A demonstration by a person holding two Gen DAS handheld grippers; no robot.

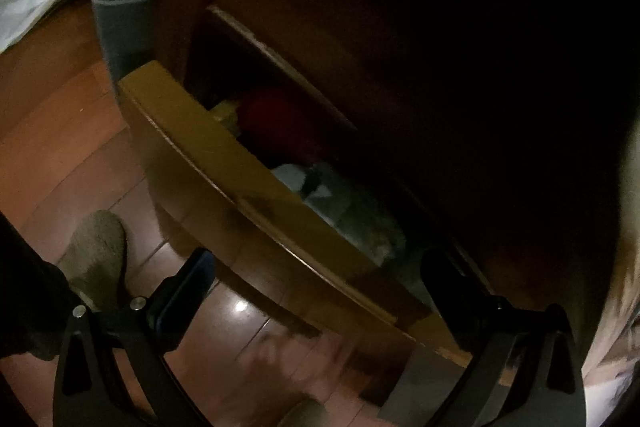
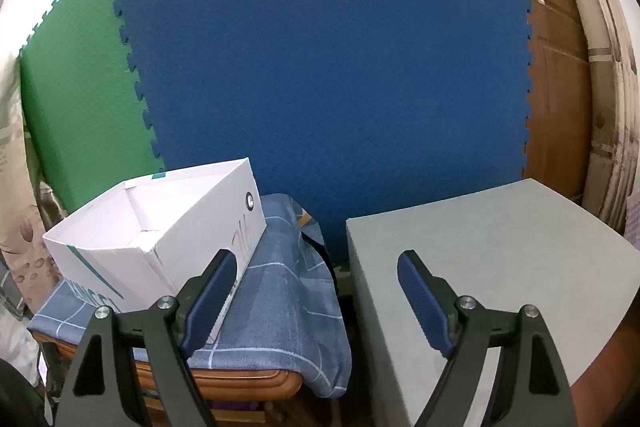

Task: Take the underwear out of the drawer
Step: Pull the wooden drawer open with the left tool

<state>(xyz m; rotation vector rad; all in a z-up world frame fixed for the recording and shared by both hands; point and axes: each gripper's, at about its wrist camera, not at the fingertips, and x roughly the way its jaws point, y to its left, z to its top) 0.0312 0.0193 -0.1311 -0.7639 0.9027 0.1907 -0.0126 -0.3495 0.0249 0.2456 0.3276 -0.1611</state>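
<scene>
The left wrist view is dim and motion-blurred, its right half nearly black, with a small glare spot on the floor (image 1: pixel 241 306) at lower centre. The right wrist view is bright, evenly lit, sharp, fisheye-bent at the edges.

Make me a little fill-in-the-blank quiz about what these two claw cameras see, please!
1. The wooden drawer is partly ____.
2. Both the left claw and the right claw hold ____.
3. The white box sits on a checked ____ cloth.
4. The big mat behind the box is ____.

Missing words: open; nothing; blue; blue
</scene>
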